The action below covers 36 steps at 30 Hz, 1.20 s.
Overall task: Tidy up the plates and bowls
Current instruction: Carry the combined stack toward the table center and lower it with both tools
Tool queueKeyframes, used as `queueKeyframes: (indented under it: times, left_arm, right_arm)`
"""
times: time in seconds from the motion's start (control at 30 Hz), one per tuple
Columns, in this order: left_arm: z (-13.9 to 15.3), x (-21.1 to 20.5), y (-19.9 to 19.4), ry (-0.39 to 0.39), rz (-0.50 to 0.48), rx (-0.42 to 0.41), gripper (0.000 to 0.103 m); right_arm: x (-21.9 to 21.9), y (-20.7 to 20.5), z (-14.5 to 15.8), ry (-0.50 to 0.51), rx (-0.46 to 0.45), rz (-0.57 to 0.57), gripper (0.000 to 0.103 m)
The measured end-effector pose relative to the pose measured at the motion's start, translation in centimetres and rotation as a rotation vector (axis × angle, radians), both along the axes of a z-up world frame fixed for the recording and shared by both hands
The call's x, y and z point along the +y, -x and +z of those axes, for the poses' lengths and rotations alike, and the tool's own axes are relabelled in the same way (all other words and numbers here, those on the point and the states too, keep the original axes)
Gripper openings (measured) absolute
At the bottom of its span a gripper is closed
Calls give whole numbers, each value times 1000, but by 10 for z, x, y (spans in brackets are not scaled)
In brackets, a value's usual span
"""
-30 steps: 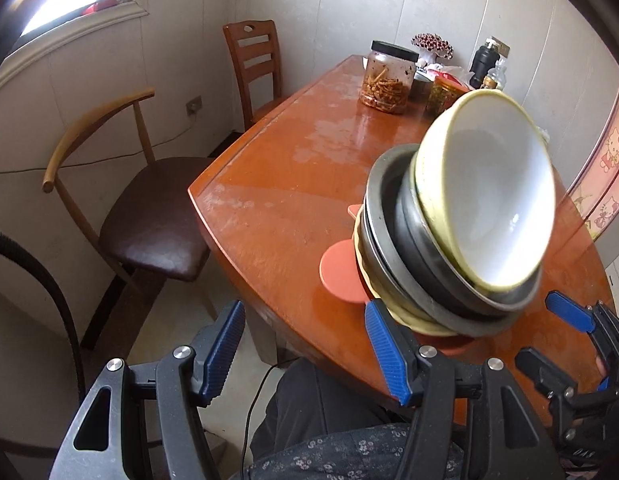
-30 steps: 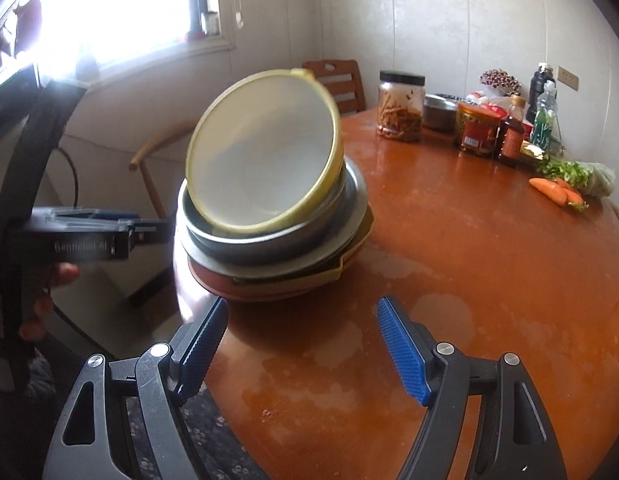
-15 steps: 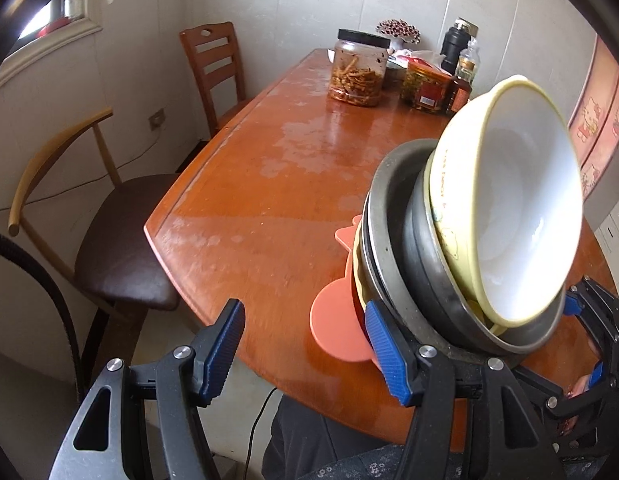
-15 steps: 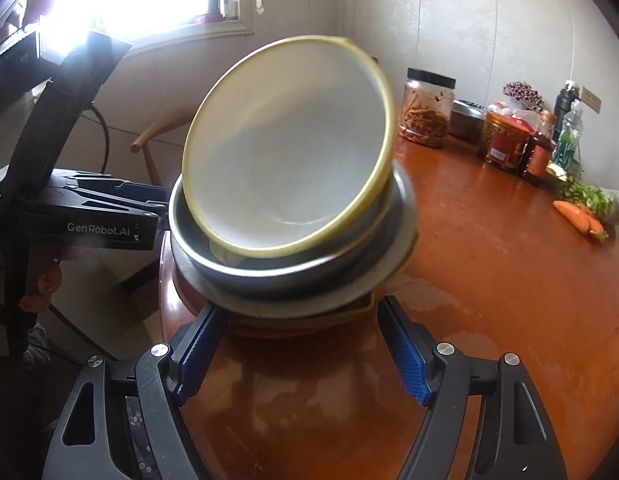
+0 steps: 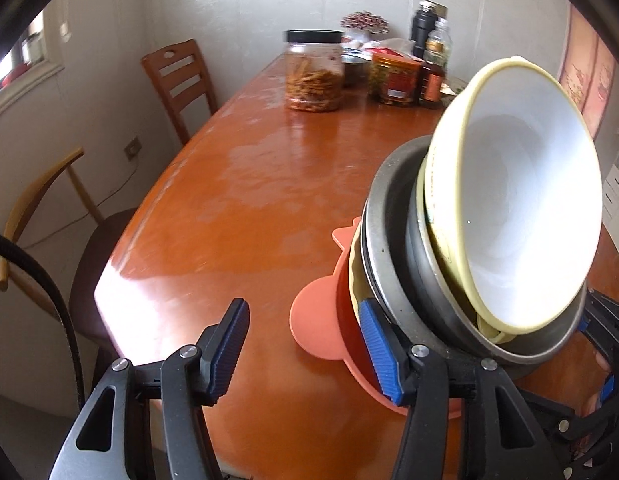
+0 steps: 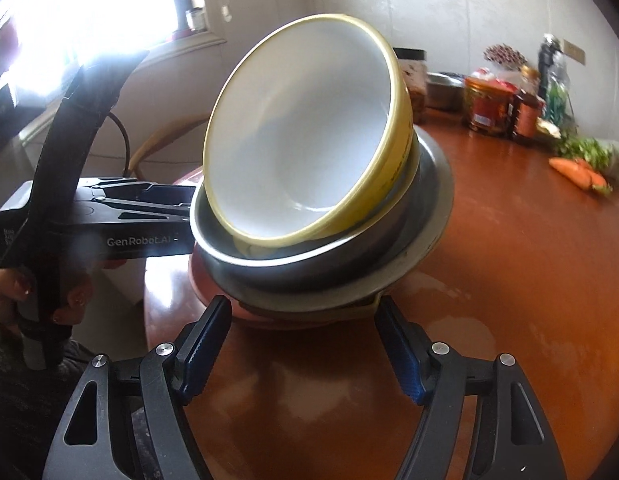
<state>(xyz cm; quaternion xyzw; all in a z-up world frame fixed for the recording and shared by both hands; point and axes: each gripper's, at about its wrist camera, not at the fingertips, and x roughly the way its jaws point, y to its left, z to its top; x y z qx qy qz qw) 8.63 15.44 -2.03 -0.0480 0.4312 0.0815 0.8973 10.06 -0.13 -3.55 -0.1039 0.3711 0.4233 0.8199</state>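
Near the corner of the orange table [image 5: 237,184] stands a stack: a coral plate [image 5: 313,324] at the bottom, then a yellow plate, a metal plate [image 6: 433,200] and a metal bowl [image 5: 393,248]. A yellow bowl [image 5: 525,216] with a white inside leans tilted on top. My left gripper [image 5: 303,350] is closing with only the coral plate's lobe between its fingers; its right finger [image 5: 379,352] lies against the stack's edge. My right gripper [image 6: 303,350] faces the stack [image 6: 309,184] from the other side, closing slightly, fingertips at the bottom plates' rim, not pressing.
A jar of snacks [image 5: 313,72], further jars and bottles [image 5: 425,68] and carrots [image 6: 577,172] stand at the table's far end. Two chairs [image 5: 177,76] [image 5: 37,208] stand along the left side. A hand [image 6: 13,292] holds the left tool's black body [image 6: 109,216].
Both grippers have come closer to the stack, which now looms larger in both views. The left gripper has swung in over the table corner and its fingers stand a little narrower.
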Motion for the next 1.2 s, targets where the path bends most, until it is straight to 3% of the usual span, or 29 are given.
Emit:
queueKeyframes:
  times: [0.53,0.83,1.2]
  left_arm:
    - [1,-108,-67,-8,-199,17,57]
    - [2,-155,-95,-14,-238,23,57]
    - [1,-176,-113,-5,-270,30,57]
  right_arm:
    - [-106,-44,1,21,-33,-226,75]
    - [-153,-61,3,14,-20,-322,75]
    - [-176,-81,4,28,-5,-371,75]
